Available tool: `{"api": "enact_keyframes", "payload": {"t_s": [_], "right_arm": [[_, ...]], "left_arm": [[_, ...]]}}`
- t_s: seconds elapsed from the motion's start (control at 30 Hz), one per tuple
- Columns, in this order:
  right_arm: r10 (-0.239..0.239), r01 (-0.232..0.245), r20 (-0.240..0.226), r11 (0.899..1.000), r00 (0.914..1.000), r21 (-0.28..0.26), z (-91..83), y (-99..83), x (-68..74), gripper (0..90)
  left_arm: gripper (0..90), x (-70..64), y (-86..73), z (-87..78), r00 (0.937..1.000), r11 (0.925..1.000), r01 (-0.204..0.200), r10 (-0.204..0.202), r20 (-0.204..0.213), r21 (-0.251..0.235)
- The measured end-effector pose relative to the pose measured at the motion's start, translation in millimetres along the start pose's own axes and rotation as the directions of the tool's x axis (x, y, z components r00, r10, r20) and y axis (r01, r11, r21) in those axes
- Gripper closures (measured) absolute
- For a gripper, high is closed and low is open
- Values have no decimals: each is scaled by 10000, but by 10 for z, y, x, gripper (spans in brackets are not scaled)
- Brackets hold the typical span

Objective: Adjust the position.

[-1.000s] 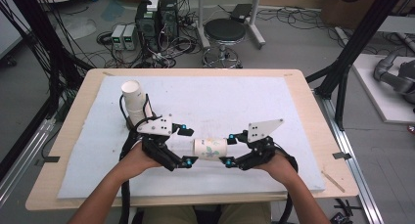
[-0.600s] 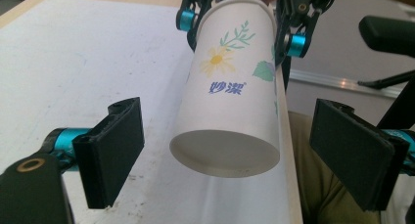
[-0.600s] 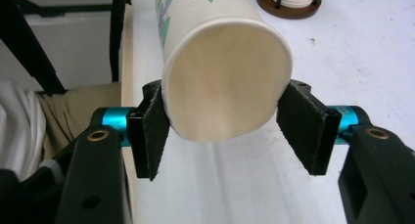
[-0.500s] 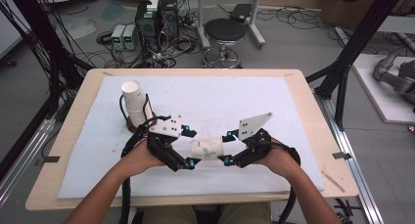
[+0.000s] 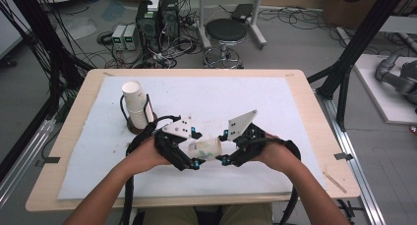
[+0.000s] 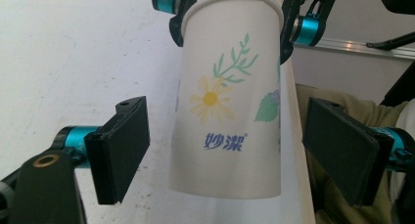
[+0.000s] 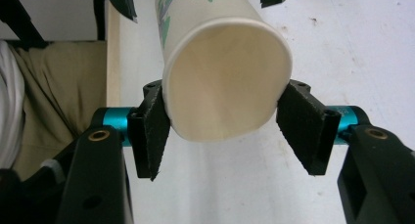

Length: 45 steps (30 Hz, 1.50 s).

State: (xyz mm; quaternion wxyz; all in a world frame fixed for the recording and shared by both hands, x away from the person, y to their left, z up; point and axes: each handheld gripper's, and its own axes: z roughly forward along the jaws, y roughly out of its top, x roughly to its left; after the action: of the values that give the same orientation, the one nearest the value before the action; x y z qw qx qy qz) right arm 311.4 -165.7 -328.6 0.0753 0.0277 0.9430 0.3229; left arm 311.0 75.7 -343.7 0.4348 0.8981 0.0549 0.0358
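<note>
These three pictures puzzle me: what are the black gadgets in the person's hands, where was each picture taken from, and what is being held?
No robot here: a person holds a hand-operated claw in each hand. The high view looks down on the table, with the left claw and right claw meeting over its white mat. The other two pictures come from small cameras riding on each claw, looking along its black jaws. Between them is a flowered paper cup, lying sideways. The right claw pinches its open rim, squashing it slightly. The left claw's jaws stand apart on either side of the cup's base end, not touching it. A stack of white cups stands at the table's left.
</note>
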Motion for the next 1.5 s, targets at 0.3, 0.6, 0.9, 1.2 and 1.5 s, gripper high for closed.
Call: {"api": "enact_keyframes", "payload": {"t_s": [0.3, 0.6, 0.9, 1.2, 1.5], "right_arm": [[-522, 507, 105, 9924, 9986, 1119, 50, 153, 13, 391], [-796, 779, 16, 9794, 9968, 1863, 106, 235, 35, 392], [-1034, 1040, -146, 9680, 9945, 2283, 179, 271, 75, 397], [-877, 913, -269, 9778, 9958, 1889, 167, 280, 65, 349], [790, -780, 60, 9917, 9969, -1018, -112, 113, -25, 221]], "left_arm": [[220, 8, -10, 95, 9999, 9976, -68, 59, 130, 692], [290, 13, -12, 165, 9995, 9955, -13, -17, 319, 944], [380, 8, -8, 231, 9983, 9917, -235, 165, 567, 1262], [388, 21, -41, 205, 9982, 9955, -131, 76, 589, 935], [369, 65, -322, 90, 9955, 9944, 935, -925, 220, -499]]}}
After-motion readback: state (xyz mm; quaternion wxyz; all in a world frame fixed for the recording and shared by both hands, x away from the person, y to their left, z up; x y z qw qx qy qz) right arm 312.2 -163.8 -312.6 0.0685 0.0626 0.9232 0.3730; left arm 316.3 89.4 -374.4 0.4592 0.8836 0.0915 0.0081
